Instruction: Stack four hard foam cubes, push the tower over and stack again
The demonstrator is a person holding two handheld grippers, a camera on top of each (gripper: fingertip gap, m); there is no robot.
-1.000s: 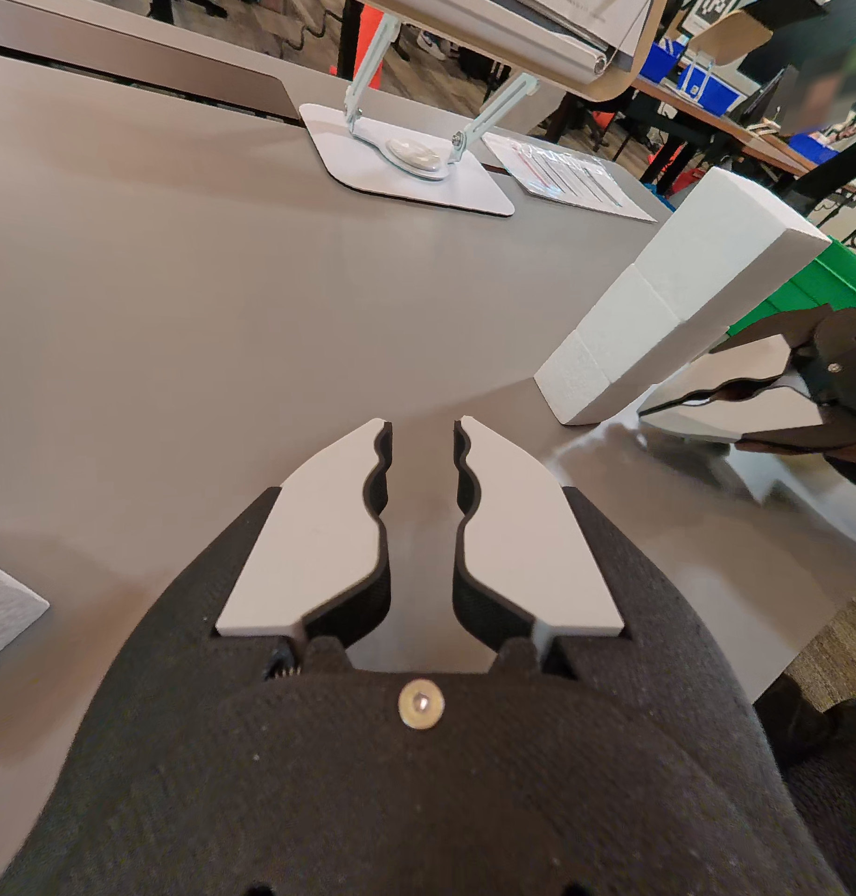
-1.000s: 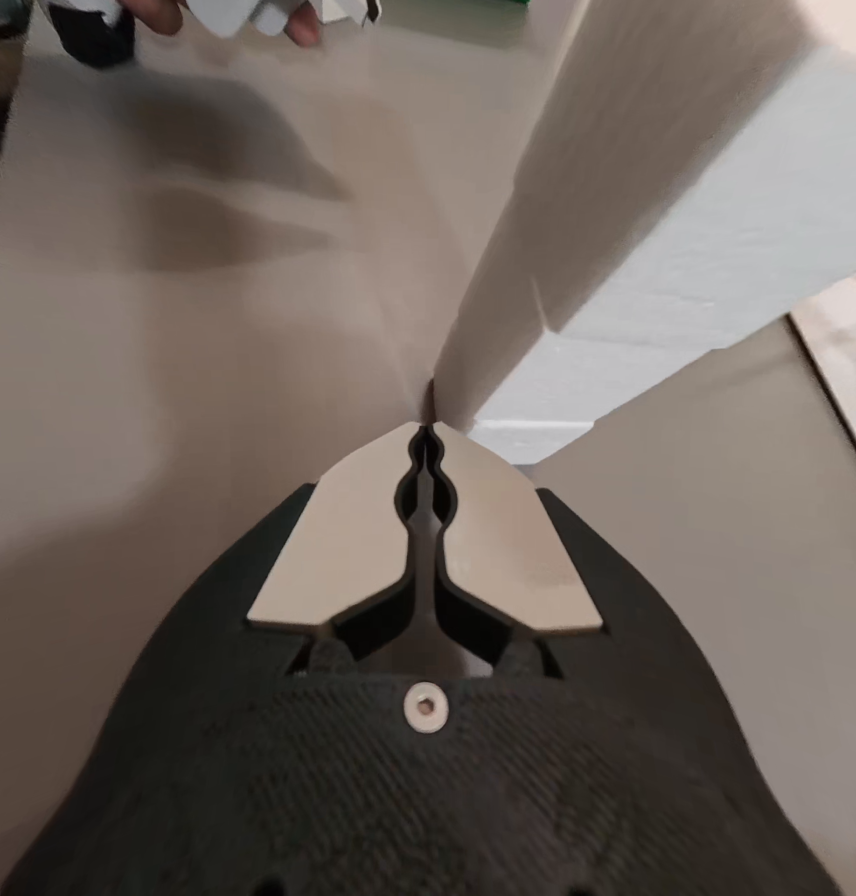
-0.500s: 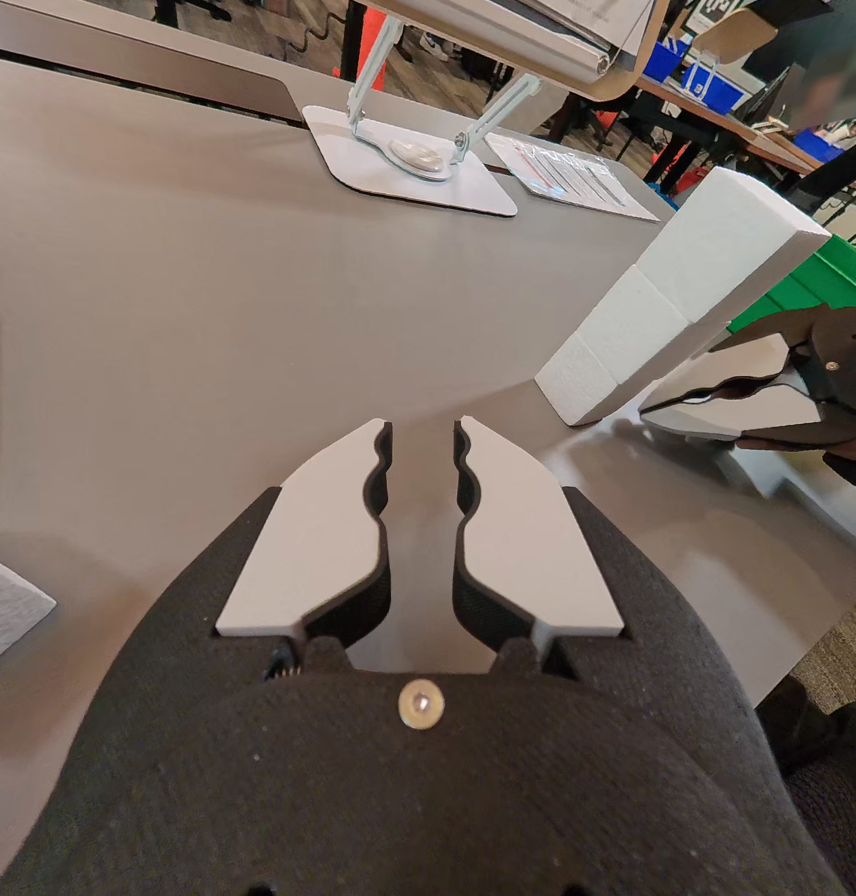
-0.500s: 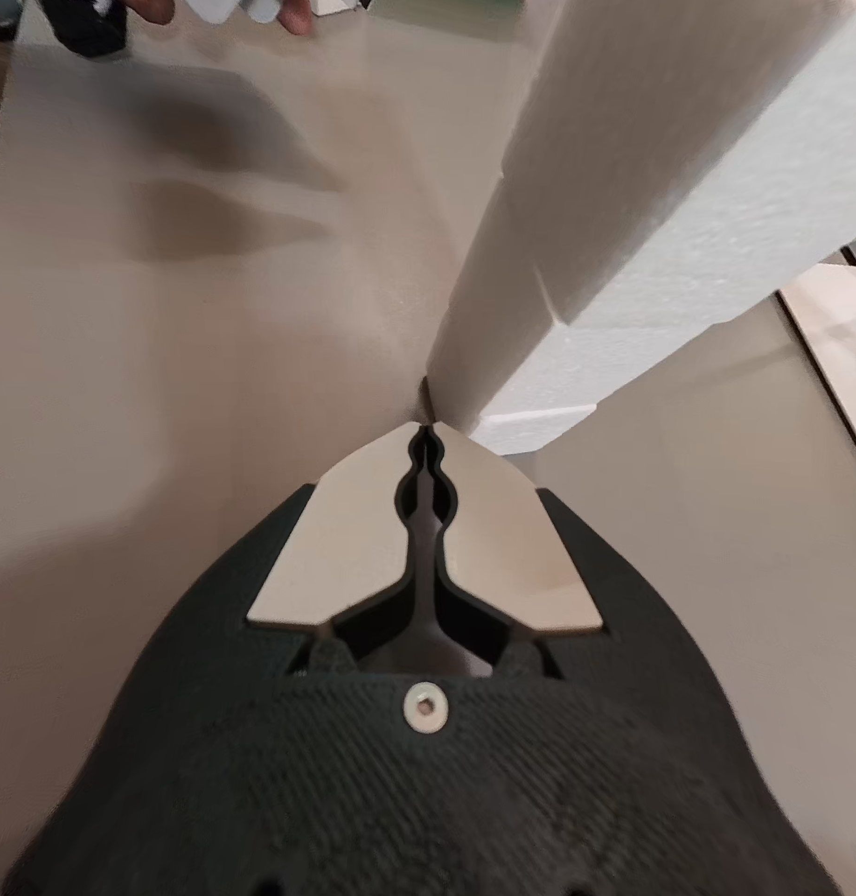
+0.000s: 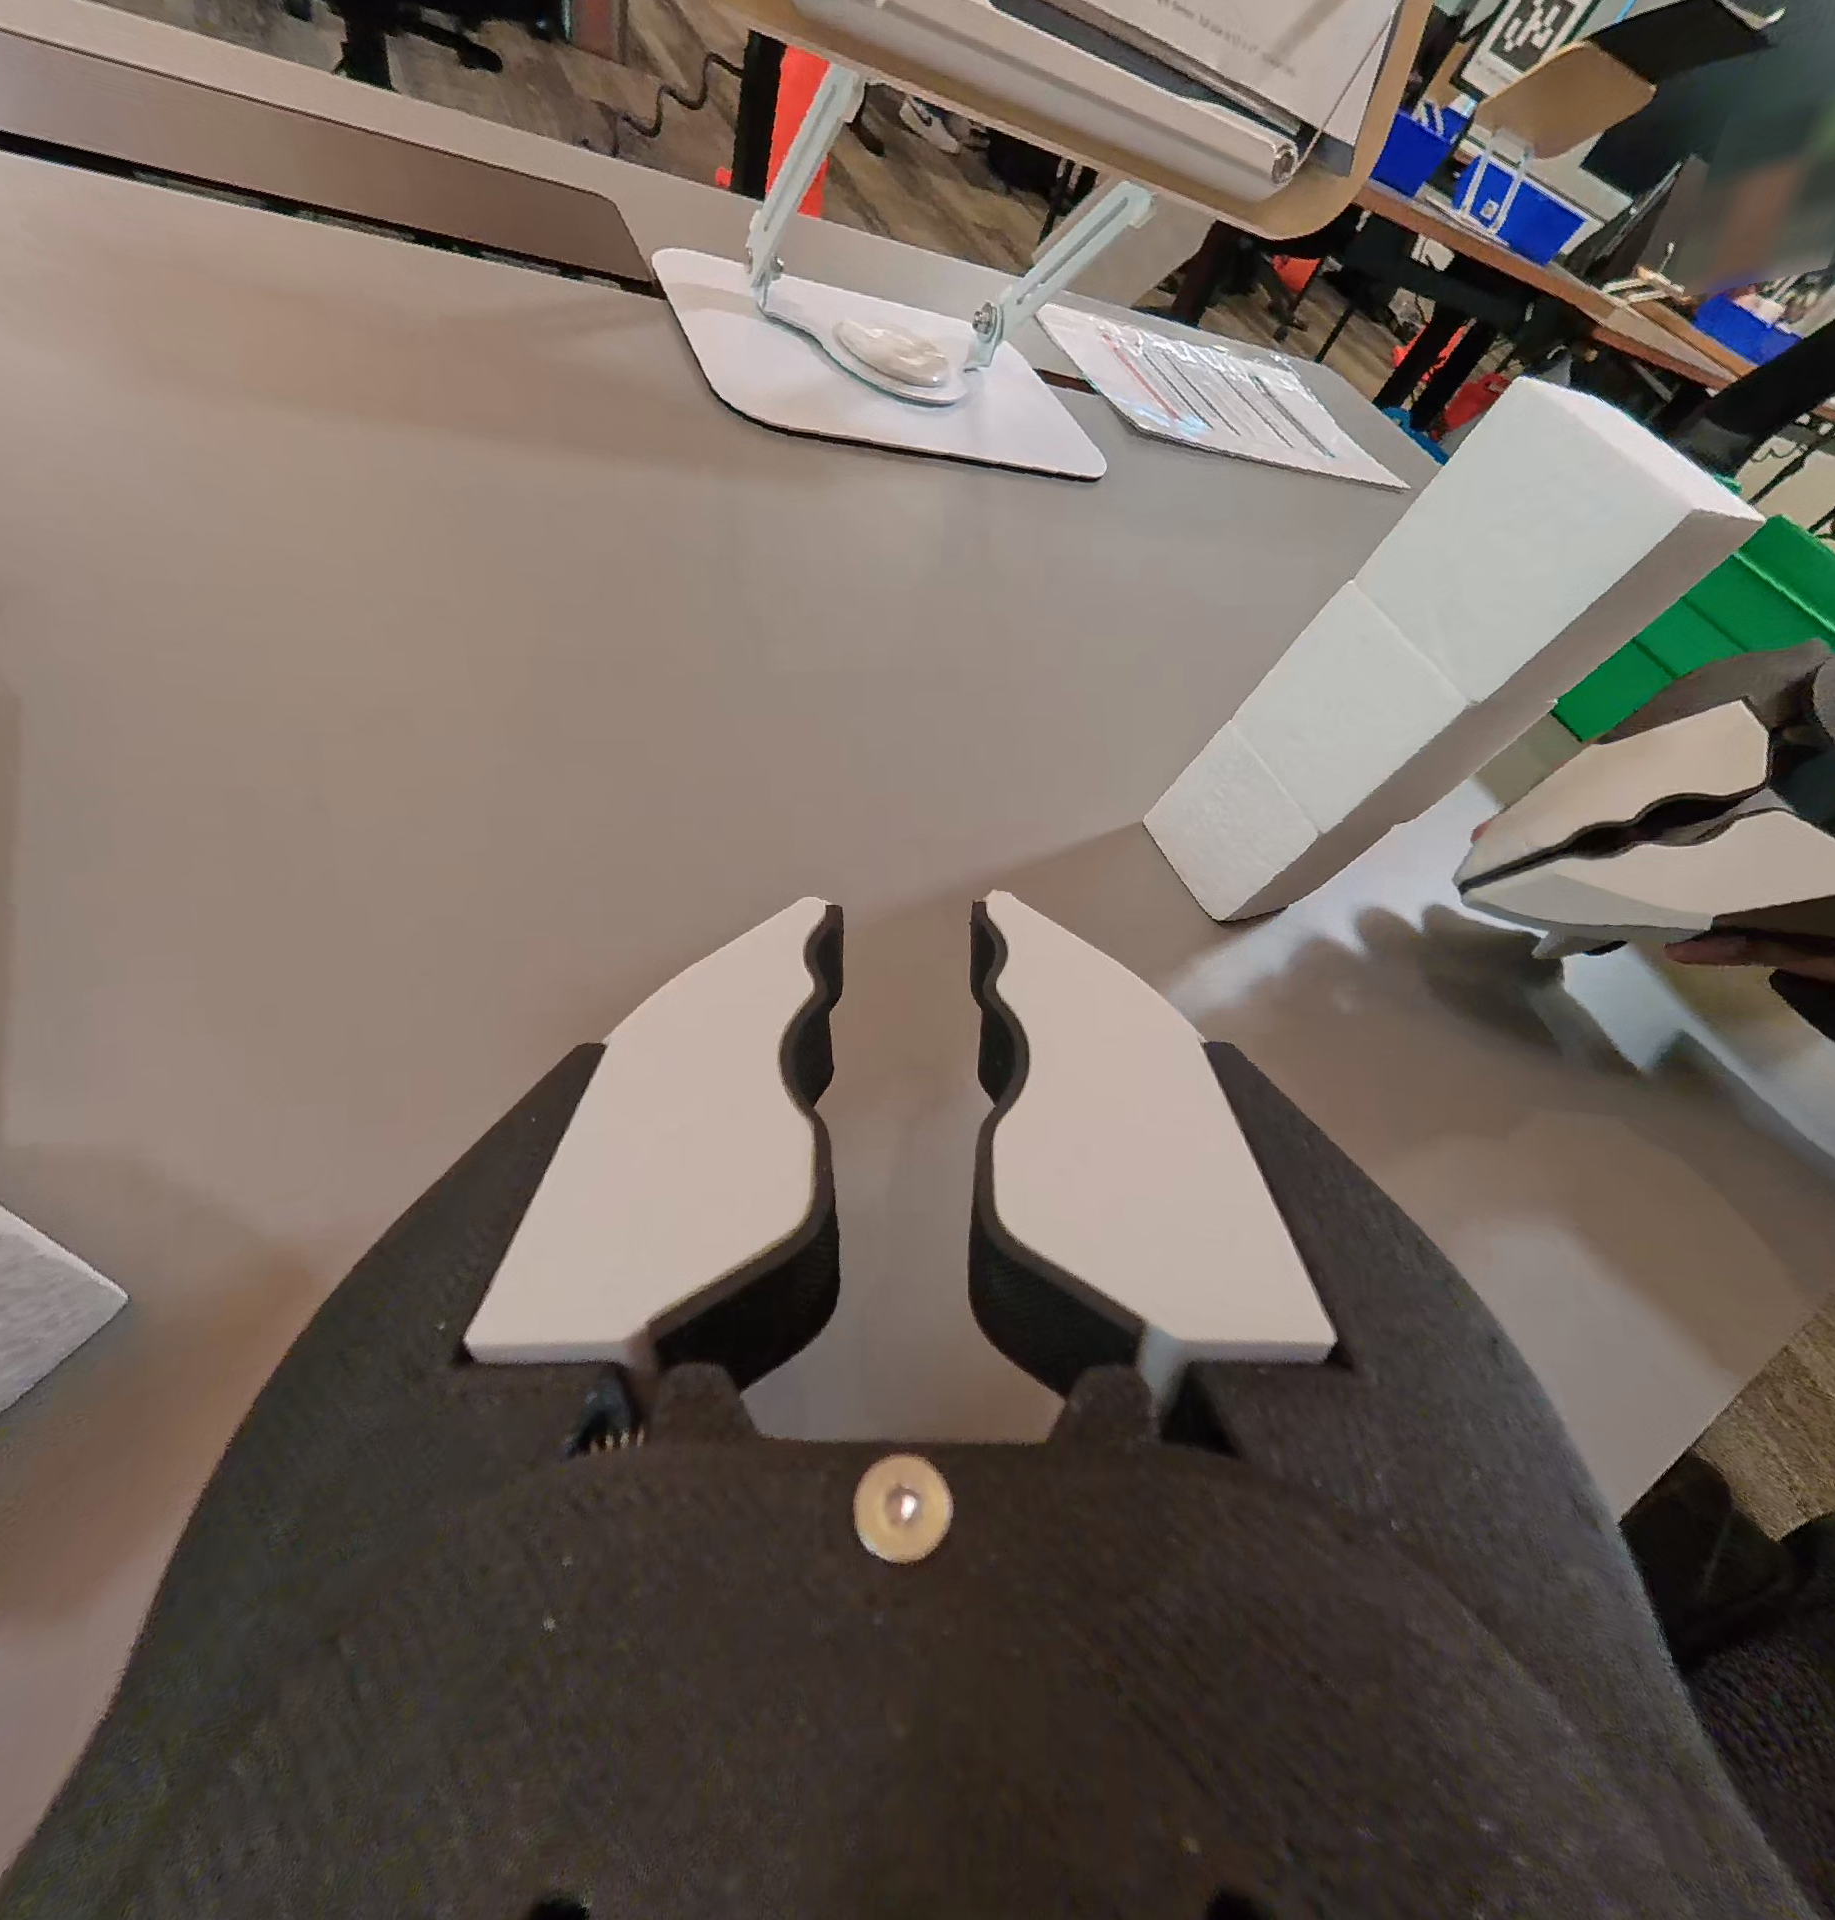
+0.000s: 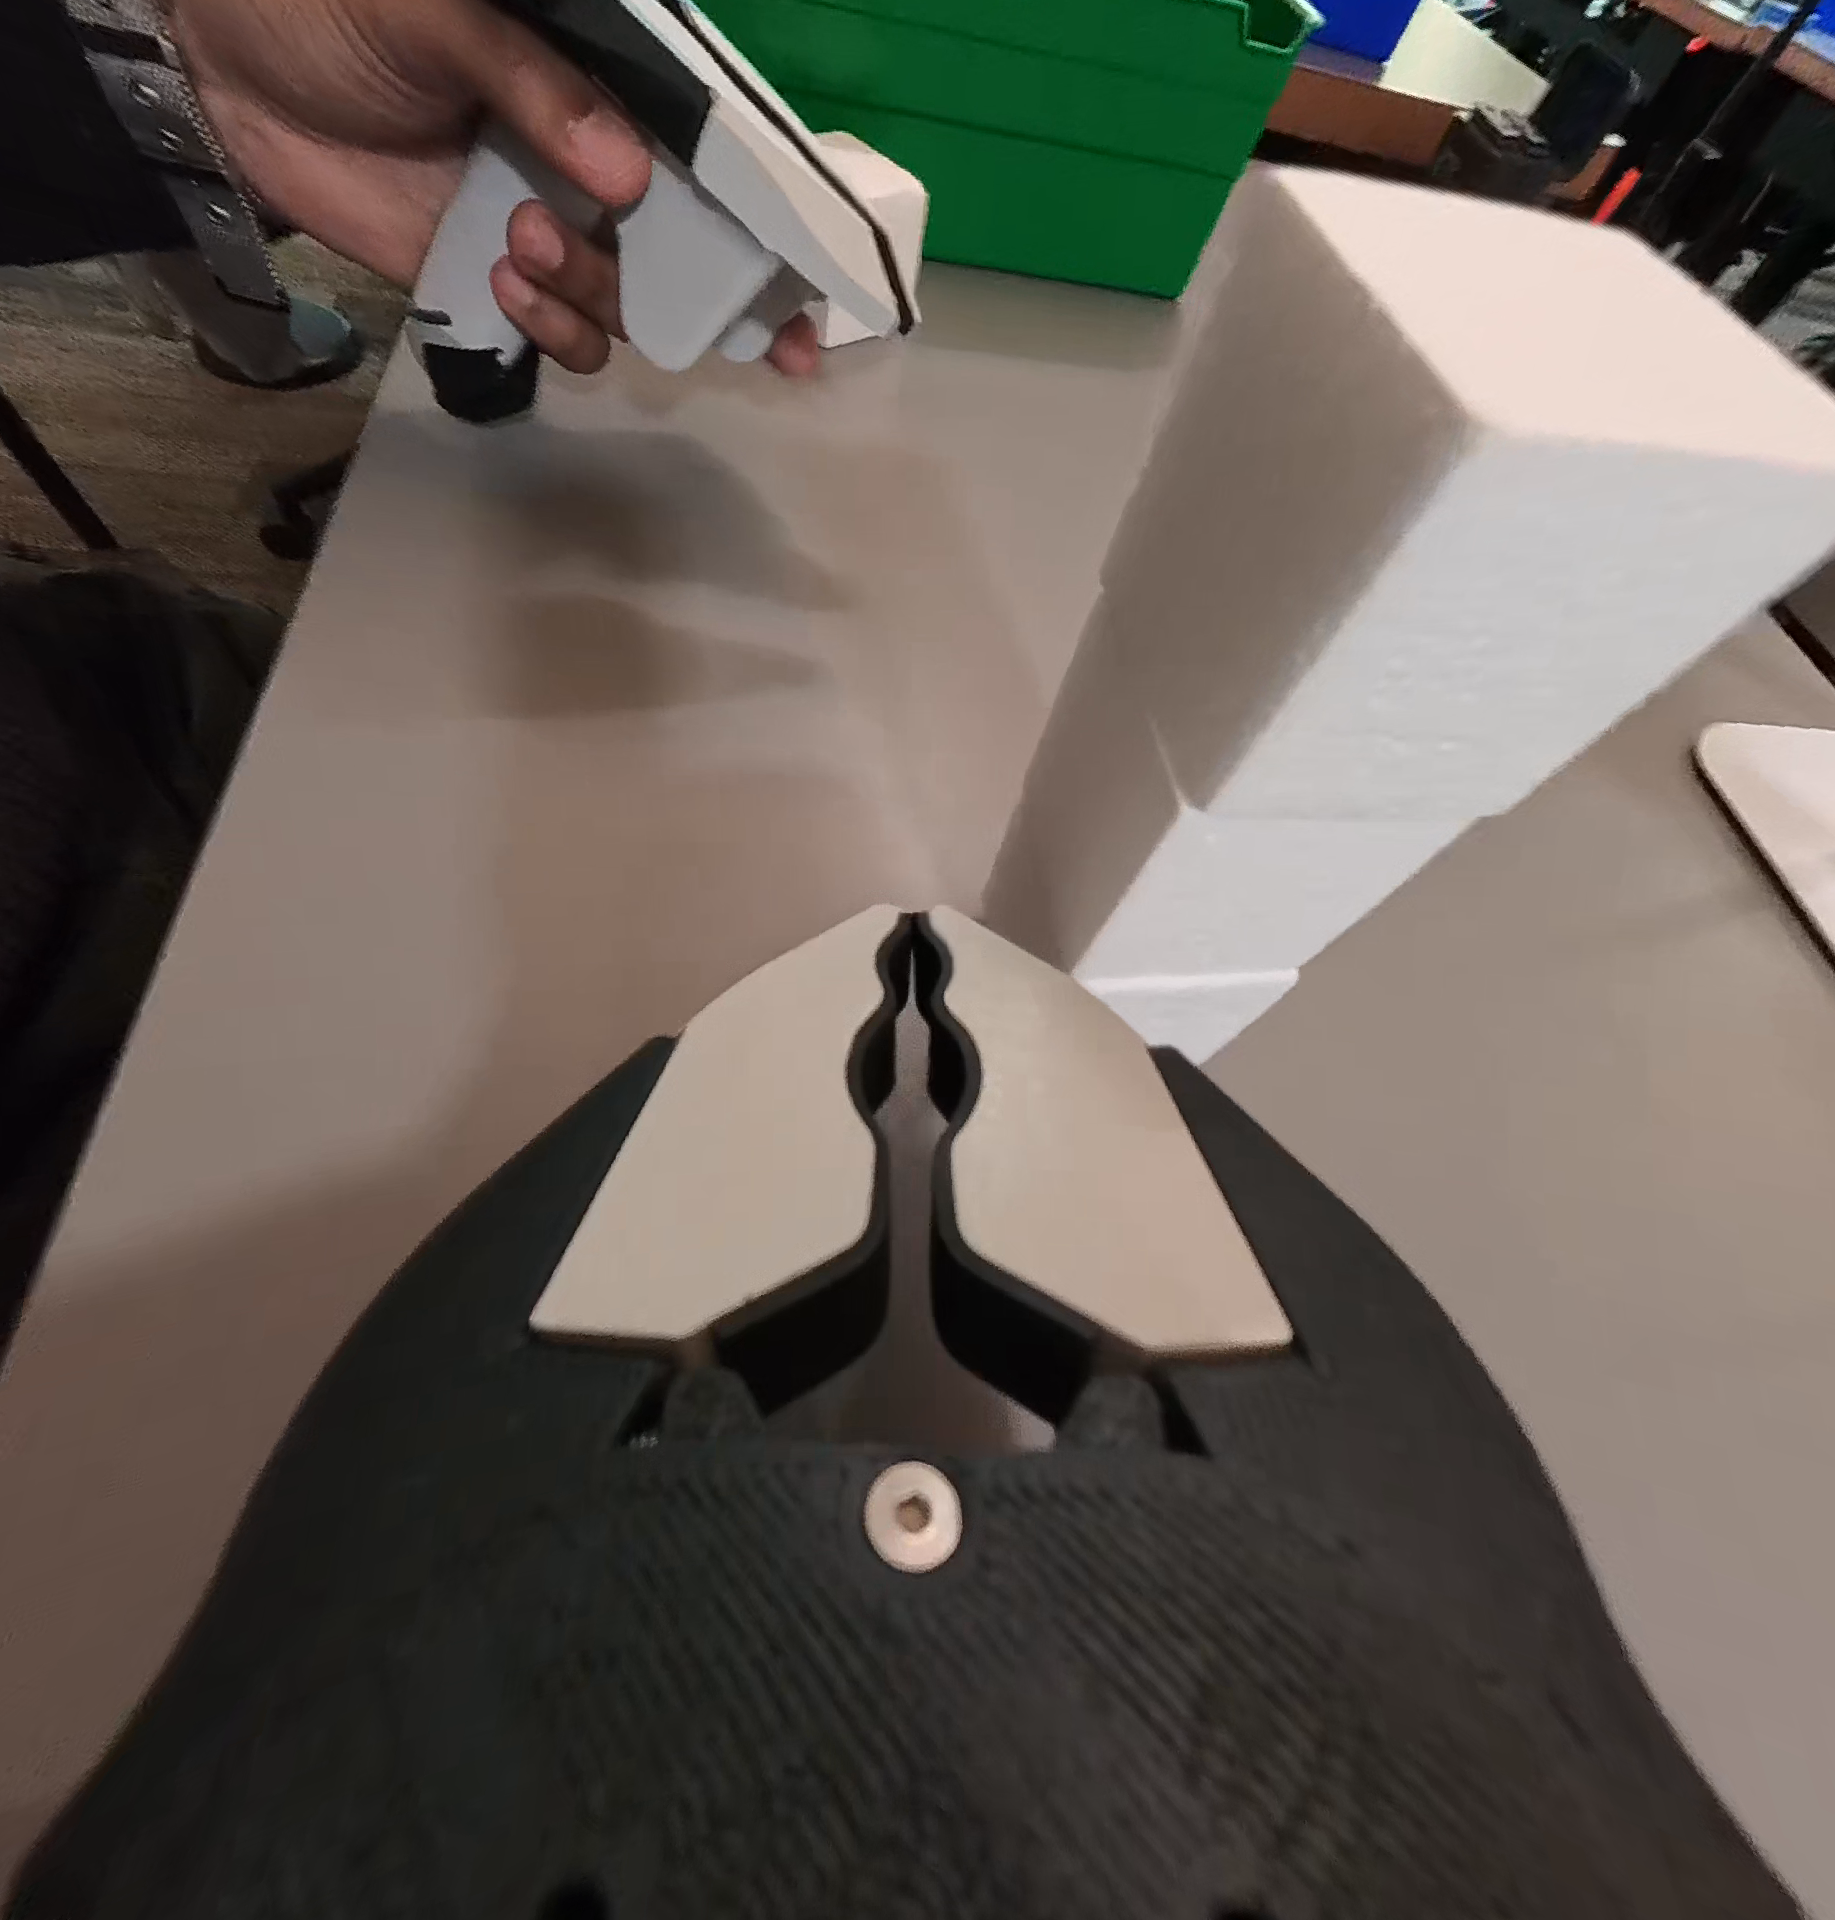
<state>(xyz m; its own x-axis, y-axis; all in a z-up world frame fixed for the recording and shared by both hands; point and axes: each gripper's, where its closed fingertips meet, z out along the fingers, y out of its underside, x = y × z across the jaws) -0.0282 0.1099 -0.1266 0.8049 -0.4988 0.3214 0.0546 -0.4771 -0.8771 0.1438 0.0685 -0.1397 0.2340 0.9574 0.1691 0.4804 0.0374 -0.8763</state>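
Note:
A stack of three white foam blocks [image 5: 1412,665] stands on the grey table [image 5: 477,675]; it also shows in the right wrist view [image 6: 1412,540]. My right gripper [image 6: 911,916] is shut and empty, its tips just short of the stack's lowest block and apart from it. It shows at the right edge of the left wrist view [image 5: 1469,883]. My left gripper [image 5: 906,914] is open and empty over bare table, well left of the stack. In the right wrist view a hand holds it [image 6: 897,249] beyond the stack.
Another white foam piece [image 5: 9,1309] lies at the left edge. A white stand base [image 5: 882,364] and a clear plastic sheet [image 5: 1214,395] sit at the back. Green bins [image 6: 1027,135] stand past the stack. The table's edge [image 5: 1723,1382] runs at the right. Spacing between my two grippers at the tips: around 20 cm. My right tips are about 30 cm from the white foam piece [image 5: 9,1309], my left tips only 12 cm.
My right gripper has drawn back from the foam stack, which now sits farther from its tips. The left gripper has hardly moved.

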